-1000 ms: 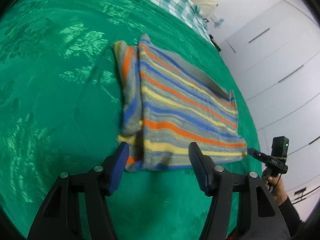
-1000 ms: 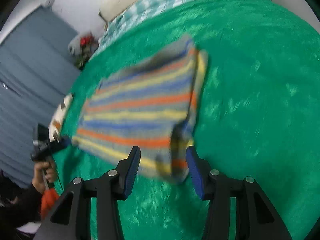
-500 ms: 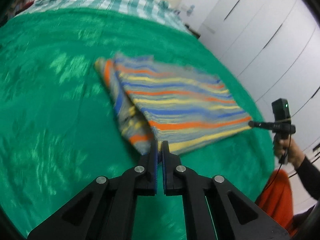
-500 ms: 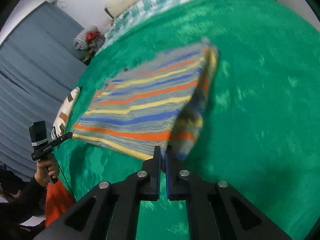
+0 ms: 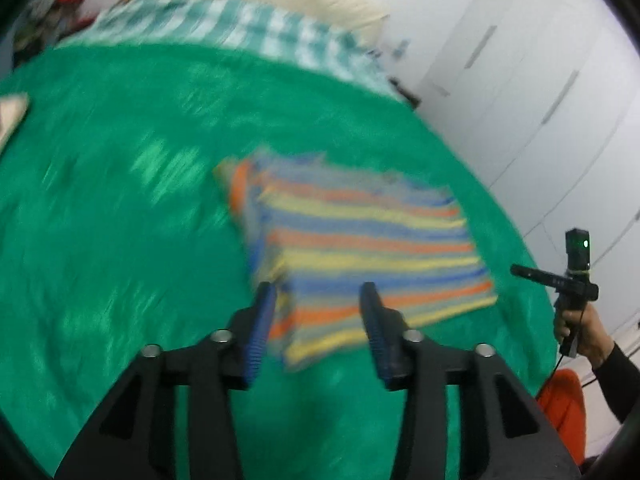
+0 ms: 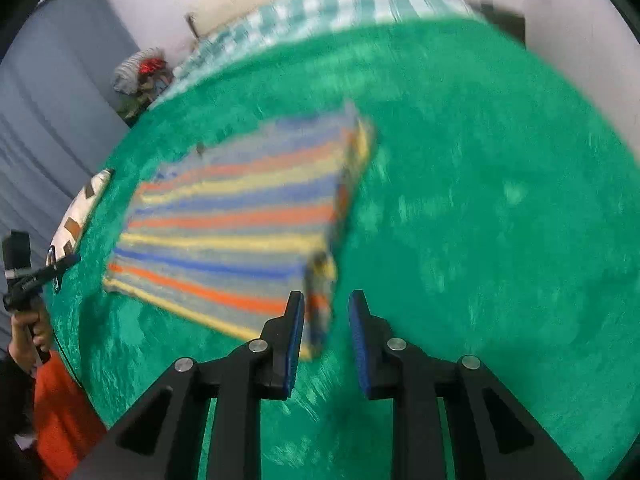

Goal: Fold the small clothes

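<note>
A small striped garment [image 5: 360,248], grey with orange, yellow and blue bands, lies folded on the green bedspread [image 5: 120,200]. It also shows in the right wrist view [image 6: 240,224]. My left gripper [image 5: 316,320] is open and empty, its fingers at the garment's near corner. My right gripper [image 6: 326,320] is open and empty, its fingers either side of the garment's near right corner. Both views are blurred by motion.
A checked pillow [image 5: 248,36] lies at the bed's head. White wardrobe doors [image 5: 540,80] stand right of the bed. A patterned cushion [image 6: 80,216] lies at the bed's left edge. Each view shows the other hand holding its gripper [image 5: 572,280] beyond the bed edge [image 6: 24,276].
Both grippers were open a second ago, shut half a second ago, and have opened again. Both views have tilted up and drawn back a little from the garment.
</note>
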`<action>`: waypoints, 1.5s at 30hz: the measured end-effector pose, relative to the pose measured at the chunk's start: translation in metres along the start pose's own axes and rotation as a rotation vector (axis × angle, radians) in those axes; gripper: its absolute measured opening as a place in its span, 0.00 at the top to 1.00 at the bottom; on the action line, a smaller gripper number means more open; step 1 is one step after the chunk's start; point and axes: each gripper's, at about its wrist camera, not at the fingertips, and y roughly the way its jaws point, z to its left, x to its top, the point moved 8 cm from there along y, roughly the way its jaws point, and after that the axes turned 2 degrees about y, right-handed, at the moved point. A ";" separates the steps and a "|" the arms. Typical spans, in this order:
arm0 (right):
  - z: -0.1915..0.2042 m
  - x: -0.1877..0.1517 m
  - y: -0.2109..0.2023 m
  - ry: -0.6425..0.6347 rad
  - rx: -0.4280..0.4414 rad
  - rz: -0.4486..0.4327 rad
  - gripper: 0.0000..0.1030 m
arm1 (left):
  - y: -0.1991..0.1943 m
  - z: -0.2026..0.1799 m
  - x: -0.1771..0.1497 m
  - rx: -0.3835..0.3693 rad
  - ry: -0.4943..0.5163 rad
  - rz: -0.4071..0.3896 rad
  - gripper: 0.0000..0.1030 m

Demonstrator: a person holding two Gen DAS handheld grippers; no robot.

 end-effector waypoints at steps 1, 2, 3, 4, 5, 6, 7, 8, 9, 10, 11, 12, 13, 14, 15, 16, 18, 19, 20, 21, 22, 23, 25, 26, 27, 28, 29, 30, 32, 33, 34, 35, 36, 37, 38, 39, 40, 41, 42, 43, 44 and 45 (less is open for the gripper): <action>0.009 0.008 -0.002 -0.023 0.012 -0.022 0.76 | 0.010 -0.013 0.008 -0.015 0.024 -0.007 0.49; 0.022 0.016 0.000 -0.048 0.031 -0.038 0.76 | 0.021 -0.023 0.012 -0.022 0.044 -0.008 0.47; 0.031 0.021 0.005 -0.065 0.049 -0.045 0.76 | 0.039 -0.036 0.014 -0.027 0.070 0.001 0.46; 0.039 0.023 0.015 -0.073 0.067 -0.044 0.76 | 0.053 -0.041 0.013 -0.021 0.083 0.012 0.45; 0.046 0.021 0.033 -0.083 0.079 -0.027 0.75 | 0.075 -0.043 0.007 0.018 0.107 0.048 0.45; 0.048 0.016 0.044 -0.096 0.067 -0.011 0.72 | 0.098 -0.035 -0.005 0.094 0.131 0.105 0.45; 0.043 0.003 0.068 -0.126 0.009 0.040 0.70 | 0.111 -0.027 -0.015 0.148 0.139 0.151 0.46; 0.037 -0.010 0.084 -0.137 -0.026 0.091 0.70 | 0.128 -0.009 -0.036 0.227 0.138 0.248 0.50; 0.029 -0.025 0.097 -0.131 -0.032 0.145 0.69 | 0.130 -0.002 -0.046 0.240 0.133 0.276 0.52; 0.027 -0.028 0.093 -0.126 -0.009 0.116 0.70 | 0.116 0.000 -0.047 0.223 0.126 0.229 0.52; 0.026 -0.025 0.083 -0.124 -0.001 0.116 0.70 | 0.105 0.000 -0.044 0.227 0.114 0.211 0.48; 0.026 -0.017 0.074 -0.112 0.003 0.122 0.70 | 0.093 -0.001 -0.037 0.223 0.090 0.180 0.38; 0.025 -0.010 0.066 -0.104 0.013 0.104 0.70 | 0.087 -0.003 -0.029 0.207 0.076 0.150 0.31; 0.027 0.012 0.054 -0.101 0.027 0.049 0.70 | 0.080 -0.008 -0.014 0.177 0.058 0.096 0.29; 0.027 0.025 0.050 -0.103 0.025 0.025 0.70 | 0.079 -0.013 0.003 0.159 0.047 0.052 0.26; 0.028 0.045 0.049 -0.102 0.024 0.002 0.70 | 0.081 -0.015 0.017 0.156 0.040 0.025 0.23; 0.029 0.072 0.057 -0.098 0.034 -0.011 0.70 | 0.093 -0.014 0.035 0.163 0.035 -0.005 0.22; 0.028 0.086 0.068 -0.091 0.034 -0.012 0.70 | 0.106 -0.008 0.043 0.189 0.031 -0.010 0.22; 0.026 0.096 0.080 -0.076 0.032 -0.008 0.70 | 0.116 -0.001 0.047 0.217 0.024 -0.001 0.22; 0.025 0.101 0.091 -0.057 0.033 -0.003 0.70 | 0.131 0.016 0.046 0.274 0.007 0.026 0.22; 0.022 0.102 0.105 -0.033 0.033 0.005 0.70 | 0.140 0.027 0.043 0.318 -0.008 0.047 0.22; 0.006 0.100 0.123 0.008 0.003 0.029 0.70 | 0.152 0.049 0.032 0.389 -0.036 0.089 0.23; -0.023 0.092 0.144 0.109 -0.022 0.062 0.83 | 0.155 0.063 0.021 0.369 -0.054 0.096 0.25; -0.029 0.093 0.141 0.145 0.000 0.037 0.86 | 0.145 0.063 0.021 0.364 -0.045 0.078 0.25; -0.032 0.095 0.134 0.168 -0.003 0.016 0.86 | 0.137 0.062 0.021 0.387 -0.043 0.084 0.22; -0.035 0.096 0.120 0.185 -0.016 -0.023 0.82 | 0.127 0.060 0.019 0.406 -0.038 0.093 0.22; -0.034 0.095 0.107 0.180 -0.029 -0.048 0.79 | 0.117 0.052 0.016 0.377 -0.032 0.084 0.22; -0.034 0.093 0.097 0.164 -0.036 -0.060 0.71 | 0.109 0.045 0.013 0.354 -0.023 0.071 0.22; -0.029 0.079 0.070 0.121 -0.036 -0.076 0.59 | 0.089 0.020 0.000 0.334 0.029 0.053 0.20; -0.029 0.071 0.060 0.113 -0.037 -0.083 0.56 | 0.082 0.007 -0.008 0.328 0.059 0.052 0.17; -0.030 0.058 0.046 0.108 -0.040 -0.089 0.56 | 0.075 -0.008 -0.019 0.318 0.095 0.050 0.16; -0.033 0.050 0.038 0.109 -0.044 -0.092 0.56 | 0.069 -0.025 -0.033 0.306 0.132 0.048 0.15; -0.039 0.038 0.028 0.113 -0.052 -0.102 0.56 | 0.065 -0.037 -0.039 0.294 0.156 0.052 0.14; -0.044 0.021 0.019 0.122 -0.061 -0.105 0.55 | 0.064 -0.055 -0.051 0.273 0.184 0.062 0.13; -0.049 0.010 0.015 0.130 -0.067 -0.098 0.55 | 0.067 -0.076 -0.063 0.241 0.222 0.084 0.13; -0.055 -0.003 0.012 0.147 -0.068 -0.080 0.55 | 0.074 -0.100 -0.074 0.205 0.273 0.113 0.13; -0.059 -0.014 0.010 0.160 -0.064 -0.063 0.55 | 0.083 -0.119 -0.078 0.178 0.329 0.137 0.13; -0.063 -0.023 0.009 0.174 -0.059 -0.048 0.56 | 0.089 -0.136 -0.083 0.156 0.380 0.148 0.13; -0.066 -0.027 0.009 0.182 -0.057 -0.042 0.55 | 0.096 -0.156 -0.086 0.133 0.435 0.156 0.13; -0.067 -0.027 0.007 0.193 -0.047 -0.043 0.55 | 0.109 -0.186 -0.090 0.098 0.515 0.160 0.13; -0.069 -0.027 0.004 0.198 -0.037 -0.046 0.55 | 0.117 -0.204 -0.091 0.079 0.562 0.162 0.13; -0.068 -0.023 0.003 0.202 -0.017 -0.054 0.55 | 0.127 -0.219 -0.091 0.067 0.605 0.164 0.13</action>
